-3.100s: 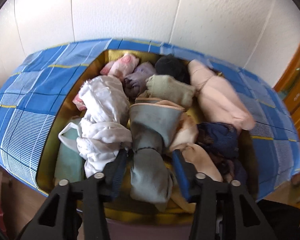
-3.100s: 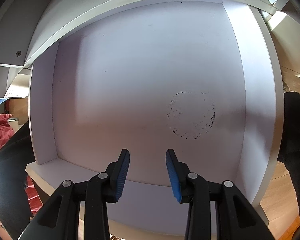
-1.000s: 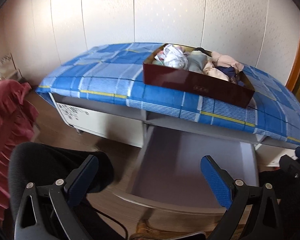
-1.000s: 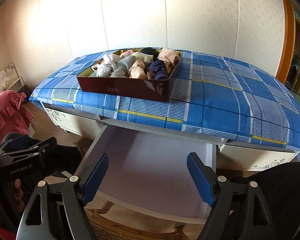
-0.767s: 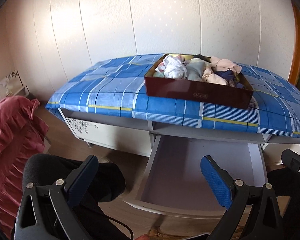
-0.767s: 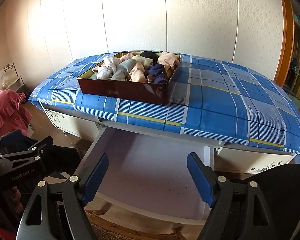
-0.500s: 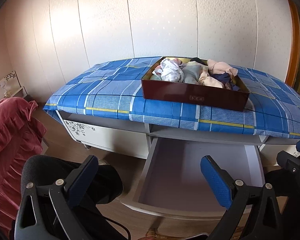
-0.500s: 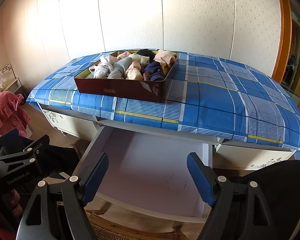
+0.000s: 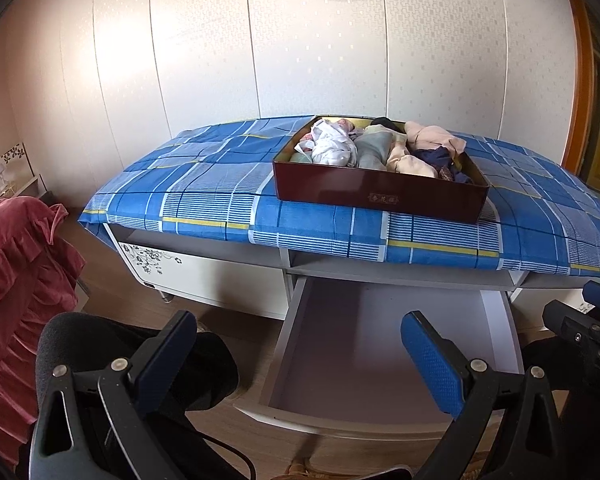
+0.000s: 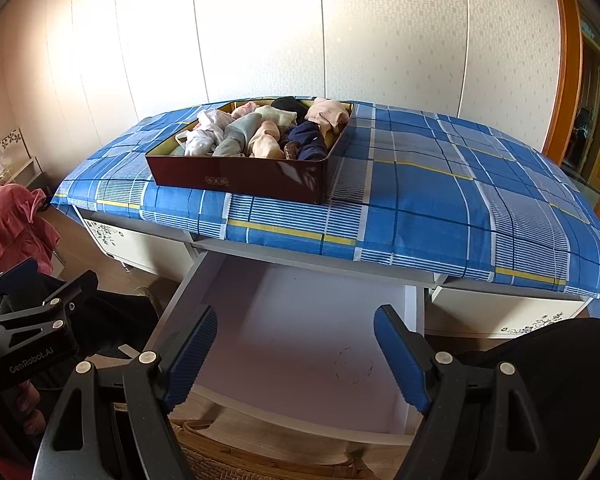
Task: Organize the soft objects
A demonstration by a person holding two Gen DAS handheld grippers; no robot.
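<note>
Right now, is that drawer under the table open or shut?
Open. The drawer is pulled out below the blue cloth, its bare white floor showing.

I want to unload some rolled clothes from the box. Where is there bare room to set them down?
The open drawer under the table is empty. The blue plaid cloth lies bare right of the dark red box, with a smaller patch to its left. The box itself is packed full.
</note>
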